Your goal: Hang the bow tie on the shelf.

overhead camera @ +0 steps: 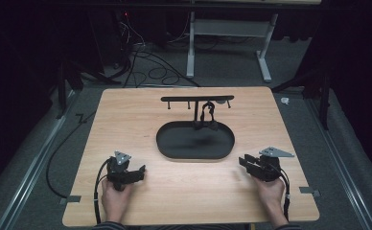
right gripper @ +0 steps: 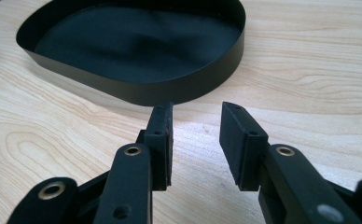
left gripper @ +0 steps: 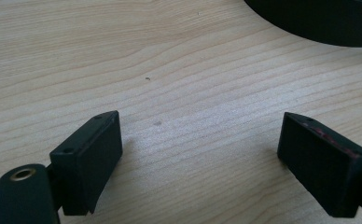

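The left gripper (overhead camera: pixel 138 171) rests on the near left of the table (overhead camera: pixel 126 110). Its jaws stand wide apart and hold nothing; only bare wood lies between them. The right gripper (overhead camera: pixel 244 162) sits on the near right. Its jaws stand about half apart, also with nothing in them, and they point at the black tray (right gripper: pixel 184 91) just ahead. That tray lies in the middle of the table. A thin black stand (overhead camera: pixel 196 99) rises at its far edge, with a small dark thing (overhead camera: pixel 207 115) hanging from its bar.

I think a fast reach could bump the tray and slide it. The stand looks light, so a knock could tip it. The hanging thing could slip off and drop.
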